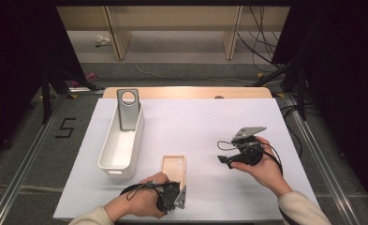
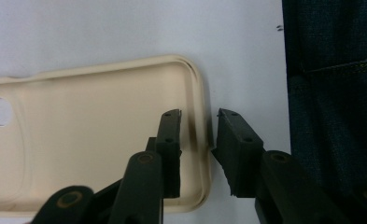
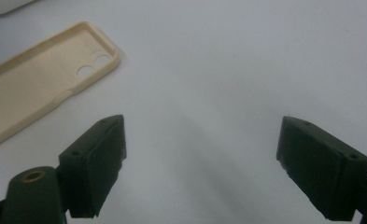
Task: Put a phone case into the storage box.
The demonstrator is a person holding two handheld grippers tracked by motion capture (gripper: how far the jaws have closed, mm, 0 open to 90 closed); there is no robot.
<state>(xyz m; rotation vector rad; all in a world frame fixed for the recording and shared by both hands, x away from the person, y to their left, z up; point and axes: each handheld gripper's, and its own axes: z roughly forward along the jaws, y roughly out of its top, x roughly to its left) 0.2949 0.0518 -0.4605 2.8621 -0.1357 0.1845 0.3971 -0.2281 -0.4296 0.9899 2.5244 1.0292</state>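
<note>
Straddling the beige phone case's end rim, left gripper jaws stand apart; right gripper jaws gape wide.

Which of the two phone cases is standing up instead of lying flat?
The grey phone case, propped upright inside the white bin. The beige phone case lies flat on the table.

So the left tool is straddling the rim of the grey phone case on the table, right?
Not quite: the phone case that the left tool straddles is beige, not grey, as the left gripper view shows. The grey case stands in the white bin.
</note>
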